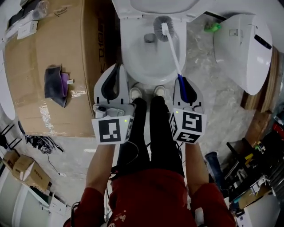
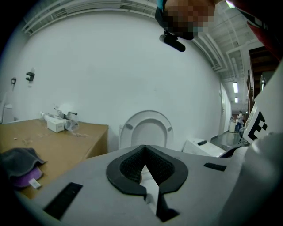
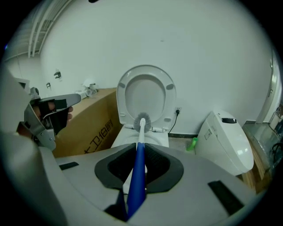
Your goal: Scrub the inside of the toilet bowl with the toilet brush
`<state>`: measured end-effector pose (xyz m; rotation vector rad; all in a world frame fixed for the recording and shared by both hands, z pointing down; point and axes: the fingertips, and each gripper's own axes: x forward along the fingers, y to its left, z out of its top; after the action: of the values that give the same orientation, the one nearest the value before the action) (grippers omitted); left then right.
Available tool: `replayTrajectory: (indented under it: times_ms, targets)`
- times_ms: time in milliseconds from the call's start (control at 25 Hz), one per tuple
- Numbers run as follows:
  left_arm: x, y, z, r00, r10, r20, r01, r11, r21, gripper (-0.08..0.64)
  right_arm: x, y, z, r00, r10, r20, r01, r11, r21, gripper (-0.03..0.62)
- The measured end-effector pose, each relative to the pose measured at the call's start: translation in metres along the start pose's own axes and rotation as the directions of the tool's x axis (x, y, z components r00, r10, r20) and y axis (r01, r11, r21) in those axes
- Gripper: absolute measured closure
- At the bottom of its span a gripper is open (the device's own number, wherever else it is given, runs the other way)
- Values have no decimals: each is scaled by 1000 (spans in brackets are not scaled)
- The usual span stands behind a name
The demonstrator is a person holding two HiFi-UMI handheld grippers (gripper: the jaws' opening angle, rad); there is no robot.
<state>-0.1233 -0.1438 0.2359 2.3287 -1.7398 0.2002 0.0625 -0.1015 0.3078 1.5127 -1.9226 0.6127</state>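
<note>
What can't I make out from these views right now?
Head view: whether the brush head touches the toilet bowl; too small.
Right gripper view: bowl interior, behind the right gripper.
Left gripper view: bowl, behind the left gripper.
Head view: raised seat, cut by top edge.

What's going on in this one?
A person stands facing the toilet bowl, seat raised. The right tongs are shut on the blue handle of the toilet brush, whose bristles sit at the back of the bowl. The left tongs are shut on nothing, held by the bowl's front left.
</note>
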Motion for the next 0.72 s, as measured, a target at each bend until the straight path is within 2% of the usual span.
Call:
replayTrajectory:
  times_ms: [240, 400, 720]
  targets:
    - [16, -14, -83, 999, -5, -32, 4, 1000, -19, 548, 56, -8, -75, 998, 18, -64, -18, 1000, 3, 531]
    - [24, -22, -126, 998, 0, -55, -1, 1000, -14, 548, 86, -17, -110, 996, 15, -92, -15, 1000, 3, 531]
    - [39, -30, -170, 995, 6, -98, -7, 1000, -7, 548, 132, -35, -142, 994, -12, -112, 12, 1000, -2, 531]
